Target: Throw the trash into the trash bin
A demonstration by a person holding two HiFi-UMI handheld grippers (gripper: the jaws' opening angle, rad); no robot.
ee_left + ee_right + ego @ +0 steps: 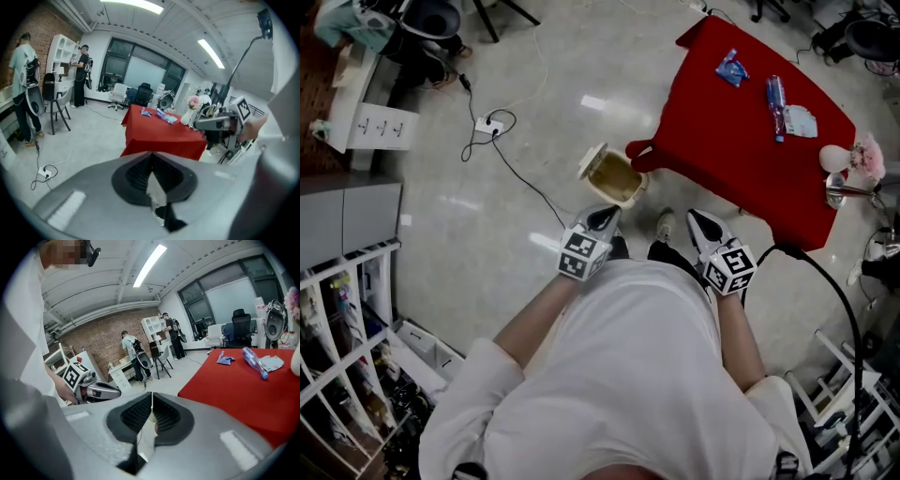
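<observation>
In the head view a beige trash bin (612, 175) stands on the floor with its lid flipped up, just off the near left corner of the red table (722, 159). On the table lie a blue wrapper (732, 67), a plastic bottle (776, 103) and a white wrapper (801, 122). My left gripper (602, 217) is held in front of my body, close to the bin, with its jaws together and nothing in them. My right gripper (703, 225) hovers beside it, short of the table's edge, also shut and empty. From the right gripper (152, 397) I see the bottle (255, 363). The left gripper (151, 157) faces the table (159, 136).
A power strip (490, 125) with a cable lies on the floor to the left of the bin. A white rack (337, 319) stands at the lower left. A black cable (839, 291) arcs at the right. A pink flower (867, 155) sits at the table's far end. Two people (21, 89) stand by desks.
</observation>
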